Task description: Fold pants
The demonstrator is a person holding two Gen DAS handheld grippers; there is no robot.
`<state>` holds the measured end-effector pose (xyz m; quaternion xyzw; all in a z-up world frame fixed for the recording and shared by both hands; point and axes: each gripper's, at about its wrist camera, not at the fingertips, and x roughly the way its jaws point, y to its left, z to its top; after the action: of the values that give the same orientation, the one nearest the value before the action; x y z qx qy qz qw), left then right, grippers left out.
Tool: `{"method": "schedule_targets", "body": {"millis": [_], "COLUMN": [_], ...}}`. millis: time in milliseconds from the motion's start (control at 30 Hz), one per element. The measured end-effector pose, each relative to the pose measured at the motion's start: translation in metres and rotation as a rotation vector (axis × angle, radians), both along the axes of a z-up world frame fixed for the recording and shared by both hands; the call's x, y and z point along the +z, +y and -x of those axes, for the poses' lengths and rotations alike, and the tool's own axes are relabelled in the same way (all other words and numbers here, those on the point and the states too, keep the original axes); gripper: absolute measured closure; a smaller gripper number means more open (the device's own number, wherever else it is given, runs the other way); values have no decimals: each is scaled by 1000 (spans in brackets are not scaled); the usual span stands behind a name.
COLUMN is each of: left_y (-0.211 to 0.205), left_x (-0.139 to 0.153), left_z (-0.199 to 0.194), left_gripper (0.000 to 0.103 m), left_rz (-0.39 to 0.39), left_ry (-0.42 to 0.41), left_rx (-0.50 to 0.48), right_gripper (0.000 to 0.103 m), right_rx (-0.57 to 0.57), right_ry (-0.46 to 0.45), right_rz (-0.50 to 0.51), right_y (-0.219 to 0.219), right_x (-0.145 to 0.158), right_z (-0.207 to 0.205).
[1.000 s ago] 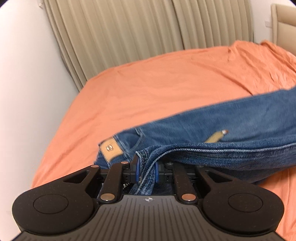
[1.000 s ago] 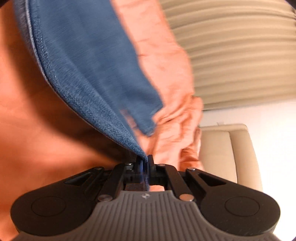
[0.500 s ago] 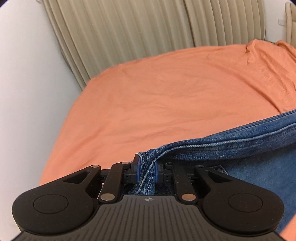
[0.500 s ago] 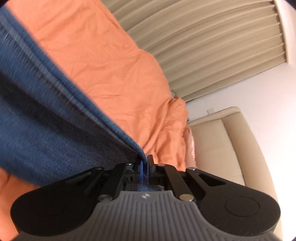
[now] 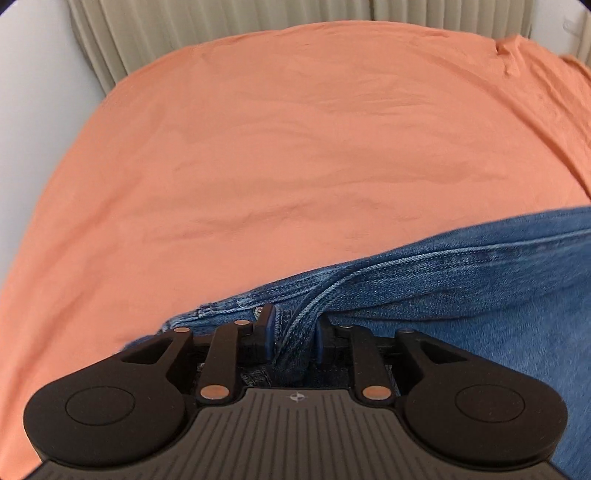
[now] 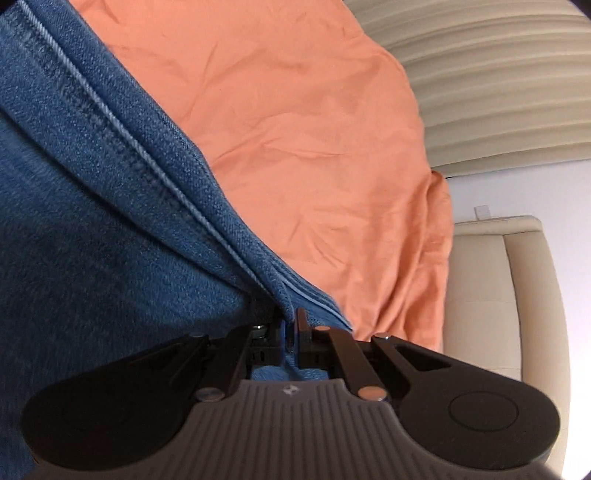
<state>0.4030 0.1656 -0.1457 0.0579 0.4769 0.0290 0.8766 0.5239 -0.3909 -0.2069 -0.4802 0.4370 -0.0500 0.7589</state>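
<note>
Blue denim pants (image 5: 461, 288) lie across the orange bed sheet (image 5: 295, 147), stretching from my left gripper (image 5: 295, 332) off to the right. The left jaws are opening: a thick seamed fold of the denim still runs between them, with a thin dark gap beside the left pad. In the right wrist view the pants (image 6: 92, 203) fill the left half, low over the sheet (image 6: 314, 129). My right gripper (image 6: 291, 328) is shut on a thin denim edge. The rest of the pants is out of view.
A beige ribbed headboard or curtain (image 5: 221, 26) runs behind the bed, and a white wall (image 5: 29, 92) stands at its left side. A cream padded chair (image 6: 498, 295) stands beyond the sheet's bunched edge (image 6: 436, 258) on the right.
Both grippers have come down and across toward the sheet, carrying the denim over the lower layer. The waistband label is no longer seen. The left jaws have spread slightly.
</note>
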Motion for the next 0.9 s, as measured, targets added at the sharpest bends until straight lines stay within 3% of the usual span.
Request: {"method": "schedule_targets", "body": {"millis": [133, 267, 400, 500, 533, 600, 700, 900], "left_y": [-1, 3, -5, -5, -5, -6, -1, 14], "left_x": [5, 35, 25, 21, 22, 28, 41, 73], "left_z": [10, 22, 5, 1, 2, 9, 21, 53], "left_gripper": [82, 82, 79, 57, 41, 18, 15, 15], "left_rz": [-5, 23, -31, -51, -54, -53, -38, 3], "left_ry": [-44, -129, -50, -52, -51, -74, -102, -130], "left_rx": [-4, 0, -15, -2, -4, -17, -17, 15], "right_gripper": [103, 103, 103, 101, 96, 61, 53, 53], "right_rx": [-56, -95, -199, -222, -223, -231, -268, -300], "right_ry": [-26, -67, -40, -47, -54, -92, -136, -140], "right_rz": [-85, -161, -253, -251, -255, -283, -337, -574], "right_y": [-2, -7, -13, -12, -11, -14, -20, -3], "right_x": [0, 18, 19, 14, 15, 23, 39, 76], "right_z": [-10, -13, -29, -35, -33, -29, -19, 26]}}
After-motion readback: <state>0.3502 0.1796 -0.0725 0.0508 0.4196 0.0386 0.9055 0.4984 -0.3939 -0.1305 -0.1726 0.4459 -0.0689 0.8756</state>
